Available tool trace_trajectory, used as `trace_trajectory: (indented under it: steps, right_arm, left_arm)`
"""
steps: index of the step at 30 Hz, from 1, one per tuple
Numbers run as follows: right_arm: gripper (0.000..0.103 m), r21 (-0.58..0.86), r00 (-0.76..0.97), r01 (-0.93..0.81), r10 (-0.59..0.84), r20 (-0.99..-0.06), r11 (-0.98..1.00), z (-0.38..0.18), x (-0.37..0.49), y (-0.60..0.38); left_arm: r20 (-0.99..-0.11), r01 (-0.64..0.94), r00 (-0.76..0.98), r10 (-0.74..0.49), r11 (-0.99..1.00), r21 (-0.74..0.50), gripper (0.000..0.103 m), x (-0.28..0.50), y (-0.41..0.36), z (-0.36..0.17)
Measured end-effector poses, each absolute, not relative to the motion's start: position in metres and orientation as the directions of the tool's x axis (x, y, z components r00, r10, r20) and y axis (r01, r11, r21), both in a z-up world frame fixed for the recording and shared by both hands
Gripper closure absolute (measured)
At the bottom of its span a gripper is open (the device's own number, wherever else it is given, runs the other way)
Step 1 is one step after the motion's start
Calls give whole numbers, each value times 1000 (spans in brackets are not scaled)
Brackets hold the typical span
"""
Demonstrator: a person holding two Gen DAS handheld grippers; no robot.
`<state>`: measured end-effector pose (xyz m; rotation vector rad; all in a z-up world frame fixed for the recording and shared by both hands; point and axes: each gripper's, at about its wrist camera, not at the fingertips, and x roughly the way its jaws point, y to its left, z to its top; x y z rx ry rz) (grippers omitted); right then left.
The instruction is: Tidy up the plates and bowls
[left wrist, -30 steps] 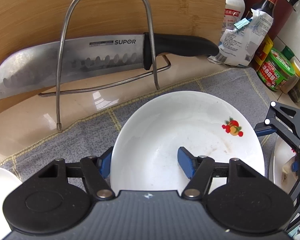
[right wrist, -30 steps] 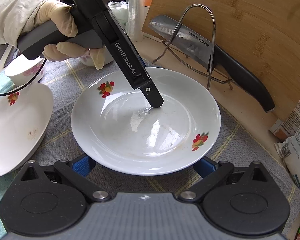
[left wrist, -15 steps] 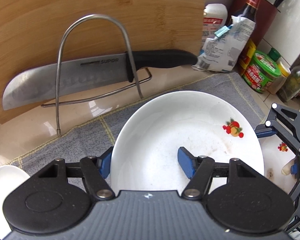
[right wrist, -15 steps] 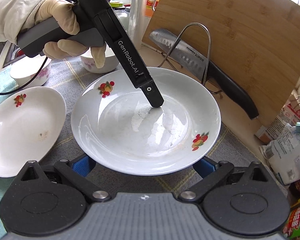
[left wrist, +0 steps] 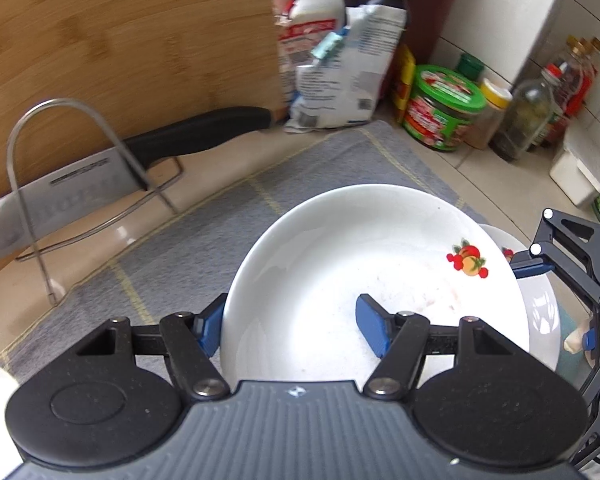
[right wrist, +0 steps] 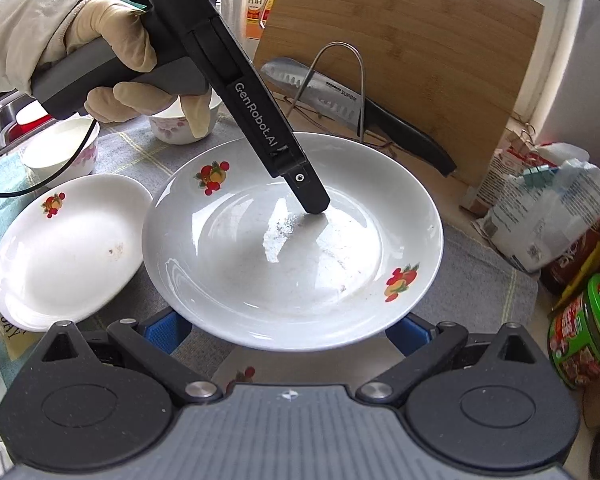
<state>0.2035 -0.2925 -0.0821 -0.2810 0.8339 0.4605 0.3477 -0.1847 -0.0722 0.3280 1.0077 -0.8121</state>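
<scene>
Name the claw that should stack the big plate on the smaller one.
Left. The left claw already clamps the big plate; the right claw is open, gripping nothing. The smaller plate lies beside it.

The plate (right wrist: 292, 248) is glossy white glazed ceramic with bright reflections and faint dull smears. The mat (left wrist: 204, 240) under it is grey woven cloth, matt. The cutting board (right wrist: 412, 40) is smooth, grained wood. The knife (right wrist: 320, 92) has a brushed metal blade and a matt black plastic handle; its rack (left wrist: 24, 184) is shiny metal wire. The left gripper (left wrist: 290, 326) is matt black plastic with blue pads (left wrist: 372, 330). The desk (left wrist: 112, 236) is polished and reflective.
</scene>
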Motion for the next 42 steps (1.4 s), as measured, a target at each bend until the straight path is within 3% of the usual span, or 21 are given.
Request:
trace_trajectory:
  steps: [22,42]
  right_arm:
    - [0,-37,615,-265,139,-776,964,-78,127,-336]
    - [0,-17,581,-205,108,-807,979,-94,119,-349]
  left_arm:
    - [-857,867,166,-487,487,-109,36,304,-275,-73]
    - [-870,878,125,-477,461,-127,35,296,-301,-90]
